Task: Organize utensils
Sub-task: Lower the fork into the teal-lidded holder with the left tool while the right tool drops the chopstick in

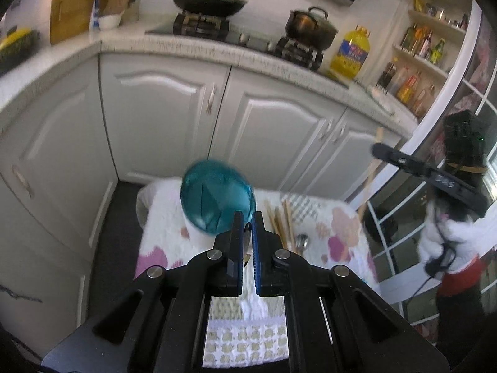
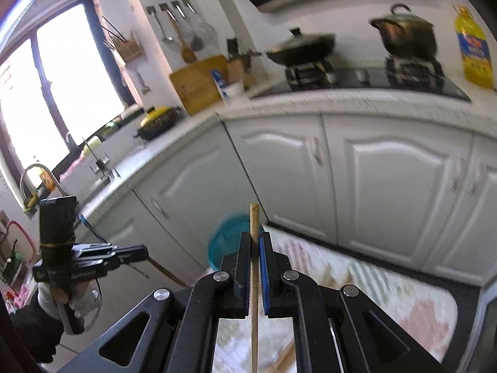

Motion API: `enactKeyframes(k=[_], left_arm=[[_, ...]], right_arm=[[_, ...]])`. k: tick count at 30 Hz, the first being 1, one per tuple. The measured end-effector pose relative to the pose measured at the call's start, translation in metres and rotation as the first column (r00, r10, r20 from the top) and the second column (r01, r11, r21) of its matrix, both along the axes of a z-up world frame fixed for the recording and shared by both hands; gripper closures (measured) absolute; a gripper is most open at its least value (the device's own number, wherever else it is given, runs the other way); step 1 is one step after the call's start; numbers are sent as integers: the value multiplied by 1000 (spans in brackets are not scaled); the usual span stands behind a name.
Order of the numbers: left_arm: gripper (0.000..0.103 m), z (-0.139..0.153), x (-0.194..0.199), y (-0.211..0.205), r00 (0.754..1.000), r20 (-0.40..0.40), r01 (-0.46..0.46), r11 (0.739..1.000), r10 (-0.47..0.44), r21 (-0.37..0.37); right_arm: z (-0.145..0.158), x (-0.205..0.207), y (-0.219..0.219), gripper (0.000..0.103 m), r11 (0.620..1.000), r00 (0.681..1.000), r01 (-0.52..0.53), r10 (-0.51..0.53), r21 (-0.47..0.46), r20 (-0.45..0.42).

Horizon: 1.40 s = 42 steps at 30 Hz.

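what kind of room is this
A home kitchen, most likely: a lidded wok and a pot sit on a gas stove, with white cabinets under the counter and a sink faucet by the window.
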State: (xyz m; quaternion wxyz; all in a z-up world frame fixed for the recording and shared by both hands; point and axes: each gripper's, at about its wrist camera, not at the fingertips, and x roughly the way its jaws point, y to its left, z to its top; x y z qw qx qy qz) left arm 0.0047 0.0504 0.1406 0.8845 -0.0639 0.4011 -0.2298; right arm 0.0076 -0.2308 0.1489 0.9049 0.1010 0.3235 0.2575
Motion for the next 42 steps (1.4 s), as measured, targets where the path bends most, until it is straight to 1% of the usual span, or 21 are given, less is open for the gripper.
enactKeyframes(k=[1,3,6,12,14,19,26,29,33,38,39,41,42], left_arm=[[100,11,5,1,1000,21,-4,1000,4,3],[100,22,13,1,999,53,-15,1000,14,17],[100,28,33,-1,997,75,-31,998,28,49],[100,3,70,-7,997,42,-70,993,67,94],[100,-10,80,-9,996,32,-85,990,82,108],[100,-37,100,-13,994,-5,-108,987,109,121],[100,-68,114,-20,992,-40,-115,981,122,155],[100,-78,120,-19,988,-60,-128,980,139,155],[100,-87,122,-19,986,-68,-141,977,153,160],[100,-90,121,-25,984,-62,-154,972,167,179],[100,-90,121,-26,984,-59,-157,971,170,182],[100,-88,120,-27,983,-54,-163,970,175,180],[100,-87,119,-26,983,-51,-166,970,177,180]], right_arm=[[6,10,8,98,1000,1000,-6,5,10,11],[15,27,20,98,1000,1000,-11,10,23,25],[27,57,43,98,1000,998,-12,10,24,54],[30,107,78,98,1000,993,25,-25,7,119],[26,117,85,98,1000,992,27,-27,1,121],[4,144,108,98,997,988,45,-36,-60,148],[-36,164,122,98,994,994,25,-15,-104,104],[-56,167,123,98,994,999,-2,8,-111,48],[-76,166,123,98,992,999,-32,31,-121,-7],[-89,168,116,98,993,998,-32,25,-117,-61],[-91,169,114,96,993,997,-31,22,-113,-80],[-92,168,110,84,993,996,-26,15,-112,-91],[-91,164,106,74,994,996,-23,13,-110,-89]])
